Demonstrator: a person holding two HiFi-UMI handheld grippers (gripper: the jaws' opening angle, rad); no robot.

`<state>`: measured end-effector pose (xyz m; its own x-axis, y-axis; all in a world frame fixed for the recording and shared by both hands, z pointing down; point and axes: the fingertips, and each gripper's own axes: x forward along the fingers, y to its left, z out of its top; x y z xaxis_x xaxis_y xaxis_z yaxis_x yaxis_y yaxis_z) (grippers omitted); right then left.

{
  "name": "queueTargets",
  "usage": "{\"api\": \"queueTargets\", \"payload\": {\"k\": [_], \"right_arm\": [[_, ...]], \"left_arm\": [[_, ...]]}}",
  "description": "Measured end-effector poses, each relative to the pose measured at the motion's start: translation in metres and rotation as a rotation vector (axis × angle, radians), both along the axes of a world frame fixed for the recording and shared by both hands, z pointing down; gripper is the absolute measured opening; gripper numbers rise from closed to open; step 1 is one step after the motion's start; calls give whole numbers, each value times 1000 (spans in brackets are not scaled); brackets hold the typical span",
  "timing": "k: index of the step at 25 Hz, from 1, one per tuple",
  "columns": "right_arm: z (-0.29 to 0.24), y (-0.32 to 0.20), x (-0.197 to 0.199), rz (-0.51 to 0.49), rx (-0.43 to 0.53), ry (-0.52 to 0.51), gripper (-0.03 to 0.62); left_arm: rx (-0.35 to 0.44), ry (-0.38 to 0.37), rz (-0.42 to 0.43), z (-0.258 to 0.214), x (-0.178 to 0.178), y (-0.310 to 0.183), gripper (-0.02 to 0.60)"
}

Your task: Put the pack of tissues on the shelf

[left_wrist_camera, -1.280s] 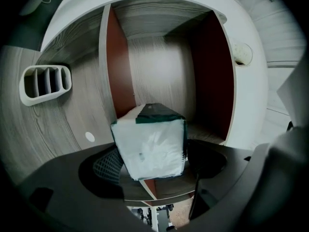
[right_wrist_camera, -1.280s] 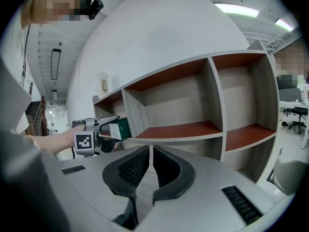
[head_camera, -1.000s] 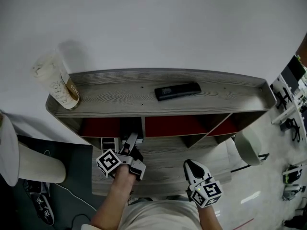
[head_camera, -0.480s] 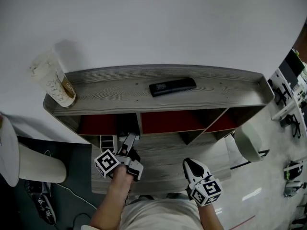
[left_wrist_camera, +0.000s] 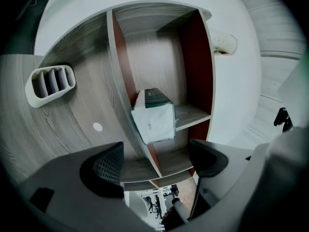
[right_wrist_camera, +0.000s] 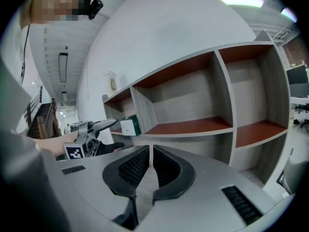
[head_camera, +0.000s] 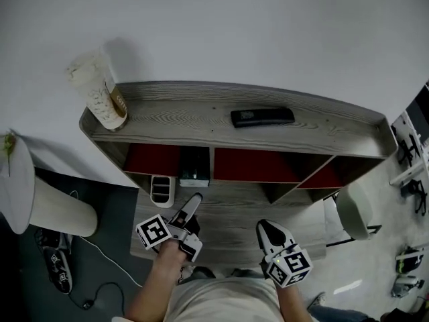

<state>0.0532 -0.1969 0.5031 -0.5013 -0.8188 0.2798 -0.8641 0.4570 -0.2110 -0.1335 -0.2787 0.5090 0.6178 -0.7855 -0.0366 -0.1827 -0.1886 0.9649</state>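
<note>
Wood shelf (head_camera: 201, 123) w/ tissue pack (left_wrist_camera: 153, 122) | L gripper (left_wrist_camera: 154, 161) jaws apart | R gripper (right_wrist_camera: 150, 164) closed

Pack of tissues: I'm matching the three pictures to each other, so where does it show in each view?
Head view: the pack of tissues sits in the left compartment, just left of the shelf divider.
Left gripper view: near the centre, touching the shelf divider.
Right gripper view: small, left of centre, beside the shelf divider.
Shared landmark: that upright shelf divider.
</note>
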Motion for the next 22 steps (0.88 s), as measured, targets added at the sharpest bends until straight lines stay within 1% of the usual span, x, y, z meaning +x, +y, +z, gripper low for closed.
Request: {"api": "queueTargets", "payload": {"k": [1, 2, 3, 5, 6, 7, 9, 13, 17, 19, 22], "right_arm": [[0, -1, -4, -16, 2, -2, 51], [-1, -2, -8, -34, 4, -5, 50], [-1, -3, -13, -52, 7, -7, 51], [-2, -5, -22, -87, 12, -13, 51], [-2, -6, -26, -102, 13, -15, 49], [-2, -6, -30, -118, 15, -18, 49], [-3, -8, -39, -152, 19, -23, 51], [-6, -11, -57, -216, 30, -38, 49], [-10, -12, -74, -276, 40, -43, 49], [-12, -12, -82, -305, 46, -43, 49], [-12, -12, -92, -339, 48, -42, 49]], "left_arm": [[5, -16, 5, 1, -1, 5, 429], [11, -35, 7, 1, -3, 11, 388], [16, -59, 5, 2, -6, 16, 314], [29, -114, -7, 4, -14, 26, 130], [43, -144, -11, 4, -17, 31, 61], [63, -186, -14, 4, -22, 35, 40], [111, -297, -17, 3, -29, 45, 17], [199, -557, -45, -1, -41, 62, 15], [278, -780, -79, -6, -54, 78, 15], [310, -858, -88, -9, -57, 85, 15], [329, -927, -105, -15, -61, 93, 15]]}}
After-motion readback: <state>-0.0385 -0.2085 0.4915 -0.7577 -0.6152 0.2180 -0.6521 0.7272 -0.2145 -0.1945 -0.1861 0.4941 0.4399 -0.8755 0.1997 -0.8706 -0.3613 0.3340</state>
